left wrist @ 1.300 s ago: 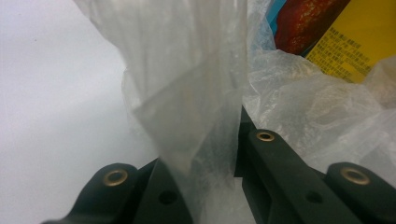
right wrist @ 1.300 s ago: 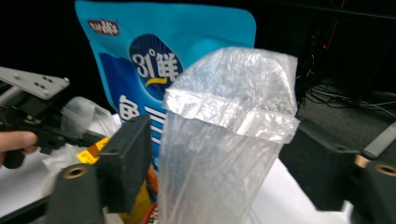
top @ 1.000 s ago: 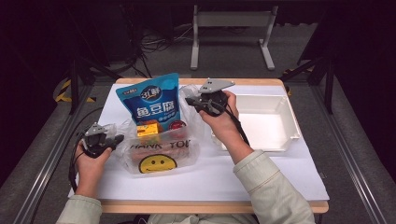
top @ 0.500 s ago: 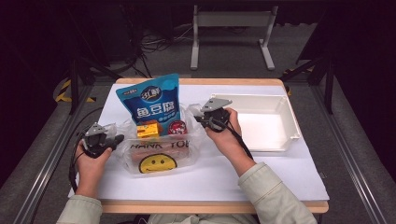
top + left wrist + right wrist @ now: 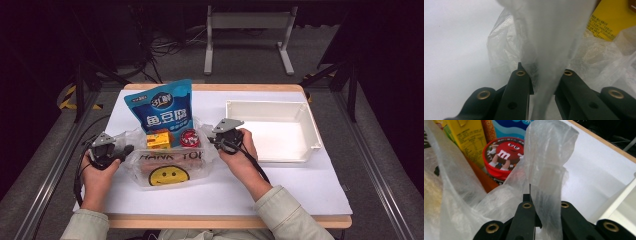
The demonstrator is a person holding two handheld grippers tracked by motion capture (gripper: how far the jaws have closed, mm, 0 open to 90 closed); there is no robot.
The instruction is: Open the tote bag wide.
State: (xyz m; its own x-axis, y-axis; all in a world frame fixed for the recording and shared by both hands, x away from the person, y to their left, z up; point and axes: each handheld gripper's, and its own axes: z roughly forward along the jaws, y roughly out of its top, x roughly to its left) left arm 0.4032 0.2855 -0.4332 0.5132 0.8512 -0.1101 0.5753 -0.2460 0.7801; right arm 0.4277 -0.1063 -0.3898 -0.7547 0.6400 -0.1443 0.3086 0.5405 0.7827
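Note:
A clear plastic bag (image 5: 167, 167) with a yellow smiley face lies on the white table top, holding a blue snack pouch (image 5: 162, 110), a yellow carton (image 5: 159, 138) and a red M&M's tub (image 5: 190, 137). My left gripper (image 5: 125, 149) is shut on the bag's left handle (image 5: 546, 75). My right gripper (image 5: 214, 140) is shut on the bag's right handle (image 5: 547, 170). In the right gripper view the red tub (image 5: 502, 157) and the yellow carton (image 5: 470, 140) sit just behind the handle.
An empty white tray (image 5: 270, 131) stands on the table to the right of the bag, close to my right hand. Bare white table top (image 5: 215, 192) lies in front of the bag. Beyond the table are a metal stand and cables on the floor.
My right gripper has come down and toward the near side with the bag's right handle, from beside the pouch to table height. The left gripper has stayed in place.

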